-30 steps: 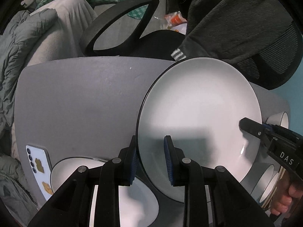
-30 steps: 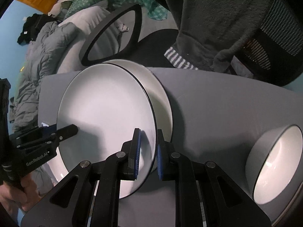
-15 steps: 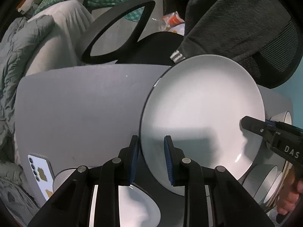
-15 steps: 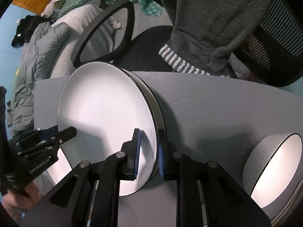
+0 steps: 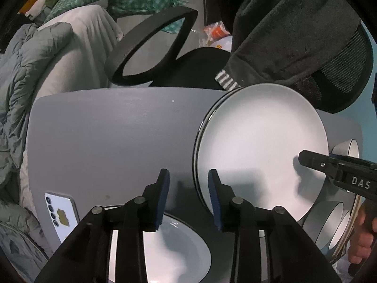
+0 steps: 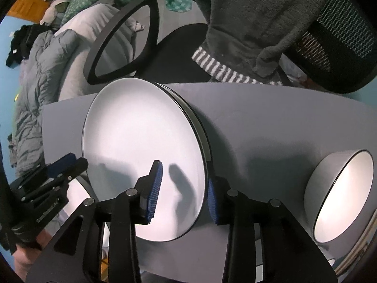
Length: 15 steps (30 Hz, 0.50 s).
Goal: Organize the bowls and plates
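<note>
The left gripper [image 5: 188, 195] points down at the table [image 5: 106, 136] with its jaws parted a moderate way; they have just been opening, and the rim of the top plate [image 5: 259, 146] sits between the pads without either pad pressing it. The right gripper [image 6: 181, 188] is on the opposite rim of the same plate [image 6: 141, 141], its jaws likewise just opened and loose around the edge, nothing clamped. In short, both claws have let go.

That plate now lies flat on another plate; the lower one's dark rim [image 6: 200, 127] shows just under it, so a stack of at least two stands near the table's far edge, close to the chair [image 5: 150, 47].

Outward from there, a third plate [image 5: 174, 247] lies alone at the near edge, directly below the left gripper. A bowl [image 6: 341, 193] stands by the table's right side, well apart from the stack, and more bowls [image 5: 334, 226] appear nested at the near right corner, though how many I cannot tell. A phone [image 5: 62, 214] lies at the near left corner.

As I judge it, one stacking step is done. Still left: the lone plate should join the stack, and the separate bowl should join the nested ones.
</note>
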{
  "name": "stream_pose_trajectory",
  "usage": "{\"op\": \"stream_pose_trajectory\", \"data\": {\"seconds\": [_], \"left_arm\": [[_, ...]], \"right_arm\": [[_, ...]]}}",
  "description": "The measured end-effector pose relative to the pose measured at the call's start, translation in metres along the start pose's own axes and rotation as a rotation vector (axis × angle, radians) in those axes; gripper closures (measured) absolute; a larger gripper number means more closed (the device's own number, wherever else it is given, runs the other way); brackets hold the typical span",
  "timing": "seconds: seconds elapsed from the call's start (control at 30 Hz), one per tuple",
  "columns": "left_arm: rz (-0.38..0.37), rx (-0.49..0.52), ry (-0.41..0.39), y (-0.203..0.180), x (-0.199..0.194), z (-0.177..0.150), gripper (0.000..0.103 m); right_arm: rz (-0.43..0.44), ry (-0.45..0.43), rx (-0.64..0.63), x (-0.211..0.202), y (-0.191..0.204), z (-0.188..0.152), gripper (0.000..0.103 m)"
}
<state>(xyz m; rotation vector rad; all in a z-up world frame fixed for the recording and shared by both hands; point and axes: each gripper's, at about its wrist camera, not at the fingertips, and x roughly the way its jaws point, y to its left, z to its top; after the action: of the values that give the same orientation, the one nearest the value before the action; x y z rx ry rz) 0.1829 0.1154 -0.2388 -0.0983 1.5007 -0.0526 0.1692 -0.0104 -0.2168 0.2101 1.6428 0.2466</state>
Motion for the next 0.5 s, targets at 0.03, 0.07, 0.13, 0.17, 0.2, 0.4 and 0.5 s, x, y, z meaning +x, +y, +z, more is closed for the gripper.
{"op": "stream_pose_trajectory", "data": {"seconds": [0.03,0.07,0.13,0.17,0.2,0.4,0.5], "left_arm": [[-0.003,-0.002,-0.003,0.001,-0.002,-0.001,0.064],[-0.010,-0.004,-0.010,0.003,-0.005,-0.003,0.064],[-0.019,-0.003,-0.017,0.006,-0.009,-0.006,0.063],[-0.022,-0.002,-0.018,0.007,-0.009,-0.007,0.063],[-0.025,-0.002,-0.022,0.009,-0.011,-0.010,0.061],[-0.033,0.009,-0.035,0.019,-0.017,-0.025,0.056],[-0.038,0.008,-0.030,0.024,-0.019,-0.030,0.056]], "right_arm": [[-0.001,0.000,0.006,0.000,0.000,-0.001,0.068],[-0.004,0.000,0.011,0.000,0.000,-0.001,0.068],[-0.014,0.000,0.013,0.000,0.001,-0.003,0.068],[-0.017,0.001,0.014,0.000,0.001,-0.003,0.068],[-0.017,0.000,0.018,-0.001,0.001,-0.004,0.068],[-0.038,-0.036,0.050,-0.009,-0.005,-0.009,0.060],[-0.040,-0.054,0.044,-0.013,-0.004,-0.011,0.052]]}}
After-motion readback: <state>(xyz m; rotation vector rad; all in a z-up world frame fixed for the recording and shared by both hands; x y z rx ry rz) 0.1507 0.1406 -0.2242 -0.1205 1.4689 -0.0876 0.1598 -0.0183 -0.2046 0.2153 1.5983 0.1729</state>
